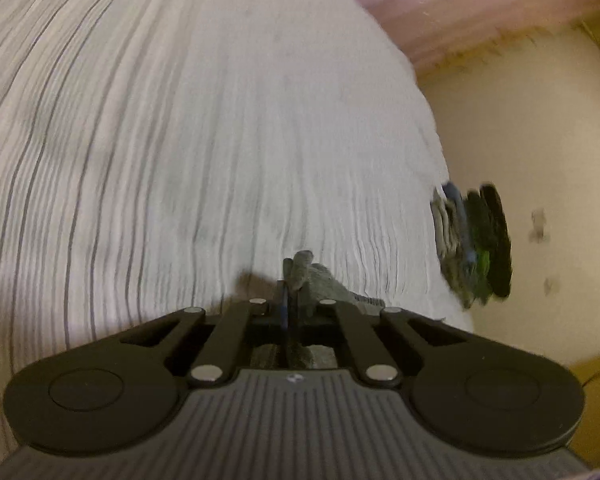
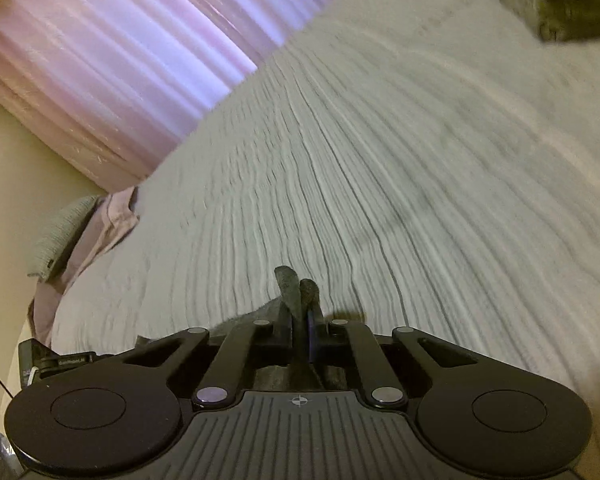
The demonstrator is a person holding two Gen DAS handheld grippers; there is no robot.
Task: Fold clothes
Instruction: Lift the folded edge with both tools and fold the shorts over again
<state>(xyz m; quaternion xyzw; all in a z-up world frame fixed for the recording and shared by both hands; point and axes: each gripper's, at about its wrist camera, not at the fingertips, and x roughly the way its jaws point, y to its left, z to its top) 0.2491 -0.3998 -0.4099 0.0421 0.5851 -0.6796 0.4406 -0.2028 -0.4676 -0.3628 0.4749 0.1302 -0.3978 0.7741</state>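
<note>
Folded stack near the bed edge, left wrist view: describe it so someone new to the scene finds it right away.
Start from the striped white bedspread that fills most of the left wrist view and follow it to its right edge, where it meets the cream floor. The folded stack sits there, on edge in this view. It is the only dark, layered thing: grey, blue, green and black bands against pale surroundings.

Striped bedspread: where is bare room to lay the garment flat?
The white striped bedspread lies bare ahead of both tools, from their tips to the pink pleated curtain. Crowded only at the edge: the dark stack of folded clothes.
</note>
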